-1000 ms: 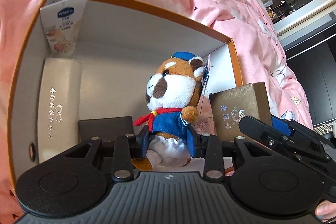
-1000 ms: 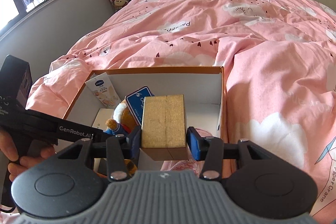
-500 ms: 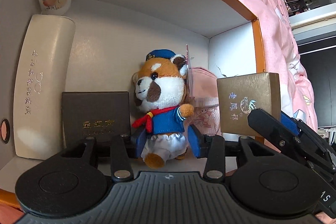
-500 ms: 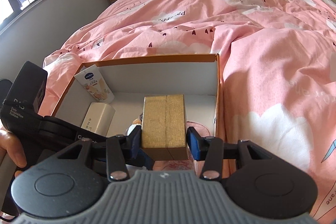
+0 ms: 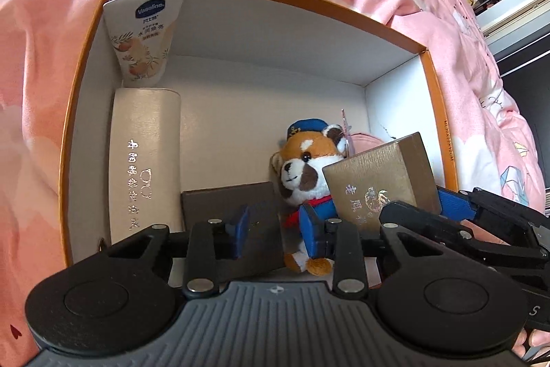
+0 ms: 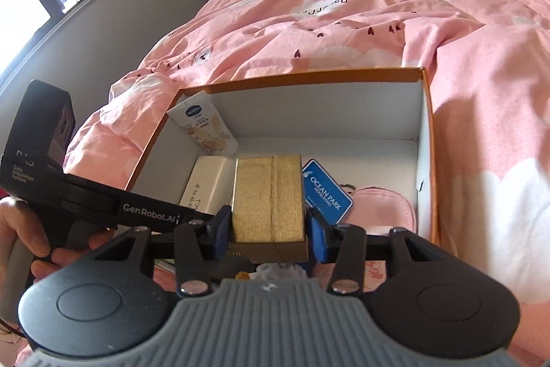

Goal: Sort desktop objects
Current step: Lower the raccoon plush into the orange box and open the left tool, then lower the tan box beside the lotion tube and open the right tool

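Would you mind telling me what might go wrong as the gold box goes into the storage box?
1. The gold box, clamped in the right gripper, hangs right over the red panda plush; lowered here, it may land on the toy and tip.
2. The left gripper, jaws open, sits close beside the right one, so they could collide.
3. The near right corner of the storage box already holds a pink pouch.

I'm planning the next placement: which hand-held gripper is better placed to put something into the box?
Right. The right hand-held gripper is shut on the gold box, poised over the orange-rimmed box. The left hand-held gripper is open, holding nothing.
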A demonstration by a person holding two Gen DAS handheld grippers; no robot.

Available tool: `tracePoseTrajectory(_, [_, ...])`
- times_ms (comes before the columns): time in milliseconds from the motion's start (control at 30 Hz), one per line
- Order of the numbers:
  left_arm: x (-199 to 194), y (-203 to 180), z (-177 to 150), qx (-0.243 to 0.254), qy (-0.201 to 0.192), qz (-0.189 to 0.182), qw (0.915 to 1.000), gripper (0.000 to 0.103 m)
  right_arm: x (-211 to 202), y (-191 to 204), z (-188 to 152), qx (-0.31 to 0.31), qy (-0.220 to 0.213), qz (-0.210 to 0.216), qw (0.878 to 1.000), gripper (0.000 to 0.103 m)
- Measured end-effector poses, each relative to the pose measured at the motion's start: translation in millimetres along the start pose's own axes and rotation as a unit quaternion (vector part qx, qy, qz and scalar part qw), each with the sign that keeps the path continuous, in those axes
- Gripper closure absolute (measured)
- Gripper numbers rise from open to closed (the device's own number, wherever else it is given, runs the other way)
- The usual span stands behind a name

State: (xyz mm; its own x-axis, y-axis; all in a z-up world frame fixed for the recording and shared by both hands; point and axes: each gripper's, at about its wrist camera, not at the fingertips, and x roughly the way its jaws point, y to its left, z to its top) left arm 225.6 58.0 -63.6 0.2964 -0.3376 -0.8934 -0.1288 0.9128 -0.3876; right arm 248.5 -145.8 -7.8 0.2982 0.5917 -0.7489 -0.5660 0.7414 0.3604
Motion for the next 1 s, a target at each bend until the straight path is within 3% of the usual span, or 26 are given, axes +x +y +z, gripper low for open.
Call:
tracePoseTrajectory(367, [-16.1, 7.7, -6.7, 0.023, -0.027, 0.010, 0.9993, 0.066, 10.2, -3.4, -9.8, 0.003, 0.037, -0.016, 0.999, 0.055])
tracePoseTrajectory(567, [-47.9, 13.4, 6.4, 0.042, -0.081, 0.037, 0.9951, 0.066, -0.8, 19.3, 18.3, -0.030, 0.008, 0.012, 0.999, 0.055])
tracePoseTrajectory(733, [-74.1, 24.4, 12.6, 0.052, -0.132, 0.066, 0.9876, 0.066, 27.8, 33.1, 43.3, -0.040, 0.011, 0.016, 0.999, 0.055])
tracePoseTrajectory(867, [-90.6, 33.0, 17.1, 0.059, -0.162, 0.080, 0.9817, 0.066, 61.0, 46.3, 55.0, -0.089, 0.028, -0.013, 0.996, 0.055])
tracePoseTrajectory(1000, [-94.4, 39.2, 23.6, 0.076, -0.162, 0.085, 0.9802, 0.066, 97.3, 55.3, 64.0, -0.173, 0.061, -0.047, 0.982, 0.055])
